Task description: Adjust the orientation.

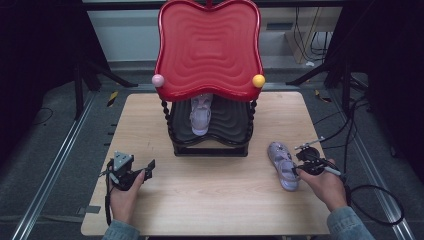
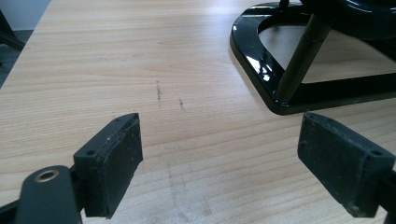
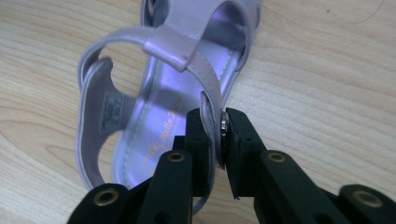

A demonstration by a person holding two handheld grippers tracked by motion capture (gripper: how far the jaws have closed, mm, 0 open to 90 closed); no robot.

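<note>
My right gripper (image 3: 215,135) has its fingers (image 3: 198,140) pinched on the side strap of a lilac sandal (image 3: 163,93), clamping it right at the metal buckle; the sole lies flat on the wooden surface (image 3: 327,70) with its open inside facing up. From the high view I see that sandal (image 1: 282,165) near the right edge of the surface (image 1: 210,200), just in front of my right hand (image 1: 327,187), toe end pointing away from me and toward the rack.

My left gripper (image 2: 219,154) has its fingers (image 2: 114,163) spread wide with nothing between them, just bare wood grain (image 2: 116,60) under them. Ahead and to the right of those fingers I see the glossy black base of the rack (image 2: 261,70) with one dark post rising from it. In the high view that left gripper (image 1: 131,172) sits low at the front left of the surface, held in my left hand (image 1: 125,192), well apart from the sandal.

Farther out, the two-tier rack (image 1: 210,145) stands at the middle back of the surface, its red wavy top tray (image 1: 210,45) carrying a pink knob (image 1: 158,80) and a yellow knob (image 1: 258,80) at the front corners. On the dark lower tier a second lilac sandal (image 1: 200,115) lies lengthwise.
</note>
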